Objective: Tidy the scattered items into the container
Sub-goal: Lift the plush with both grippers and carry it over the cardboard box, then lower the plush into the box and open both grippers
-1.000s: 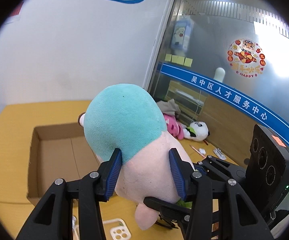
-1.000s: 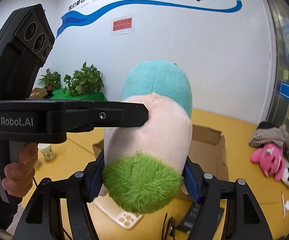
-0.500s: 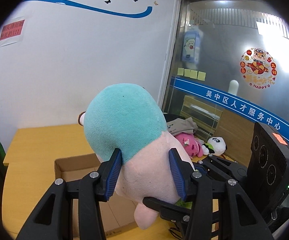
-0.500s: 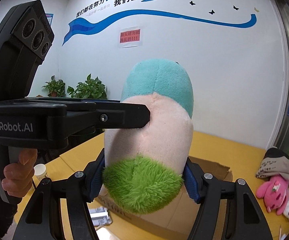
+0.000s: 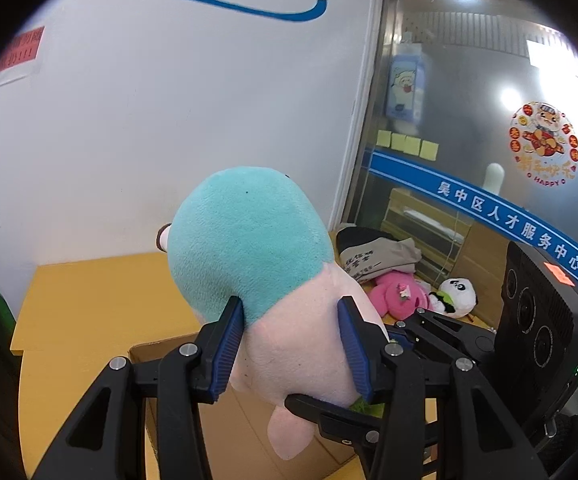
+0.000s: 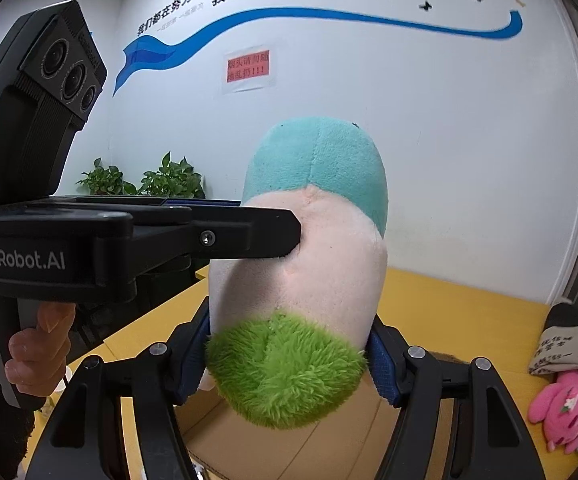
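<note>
A: Identify the largest items first.

B: The yellow table (image 5: 89, 304) carries an open cardboard box (image 5: 225, 420). A plush toy (image 5: 257, 264), teal above, pink below, with a green fuzzy end, hangs in the air above the box.

A: What does each view add?

B: The left wrist view shows a beige bag (image 5: 381, 256), a pink plush (image 5: 397, 292) and a panda plush (image 5: 457, 290) on the table by the glass partition. The right wrist view alone shows the green end (image 6: 285, 372), potted plants (image 6: 141, 180) and a hand (image 6: 37, 356) gripping the left handle.

A: Claw condition?

B: The left claw (image 5: 293, 344) is clamped on the toy's pink body, pads pressing both sides. The right claw (image 6: 285, 364) is clamped on the toy near the green end. Both point slightly downward.
</note>
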`<state>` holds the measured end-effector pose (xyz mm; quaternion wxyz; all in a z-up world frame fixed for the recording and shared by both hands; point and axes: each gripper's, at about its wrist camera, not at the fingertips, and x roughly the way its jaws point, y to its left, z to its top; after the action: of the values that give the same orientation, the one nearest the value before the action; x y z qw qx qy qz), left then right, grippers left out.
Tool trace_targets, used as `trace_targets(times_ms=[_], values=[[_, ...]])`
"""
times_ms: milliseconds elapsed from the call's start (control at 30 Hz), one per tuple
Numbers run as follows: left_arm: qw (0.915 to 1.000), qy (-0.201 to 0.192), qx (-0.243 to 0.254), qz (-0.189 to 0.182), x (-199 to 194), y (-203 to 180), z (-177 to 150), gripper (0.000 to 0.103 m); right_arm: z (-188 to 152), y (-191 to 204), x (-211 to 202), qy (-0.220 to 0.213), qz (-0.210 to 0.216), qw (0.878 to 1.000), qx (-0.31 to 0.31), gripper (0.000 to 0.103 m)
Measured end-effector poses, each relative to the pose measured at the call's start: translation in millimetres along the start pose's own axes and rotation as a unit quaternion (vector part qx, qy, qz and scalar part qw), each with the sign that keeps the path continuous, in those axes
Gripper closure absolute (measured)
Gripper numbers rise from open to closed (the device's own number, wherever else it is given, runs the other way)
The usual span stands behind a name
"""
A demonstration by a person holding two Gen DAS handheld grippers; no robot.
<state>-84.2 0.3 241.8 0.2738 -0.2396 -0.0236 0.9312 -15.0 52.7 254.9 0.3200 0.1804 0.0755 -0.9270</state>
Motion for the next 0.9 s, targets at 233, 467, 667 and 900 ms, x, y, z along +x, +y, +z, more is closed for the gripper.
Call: trace_targets(times_ms=[233,467,667,900], values=[[0.9981,0.053,-0.03,0.01,52,57,-10,0.057,-10,-22,83,0.045,0.034,0.997,0.049,0.031],[0.9913,0.115,-0.063,0.01,108,114,-43,0.057,-42,-38,163,0.1,0.054,0.989,0.1,0.031],[0.9783,0.181,-0.1,0.01,164,156,-83,0.058,-86,-49,232,0.173,0.06,0.972,0.15,0.031],[0.9689,0.226,-0.099,0.019,195,170,-109,0.059,-125,-52,280,0.236,0.056,0.954,0.176,0.031]])
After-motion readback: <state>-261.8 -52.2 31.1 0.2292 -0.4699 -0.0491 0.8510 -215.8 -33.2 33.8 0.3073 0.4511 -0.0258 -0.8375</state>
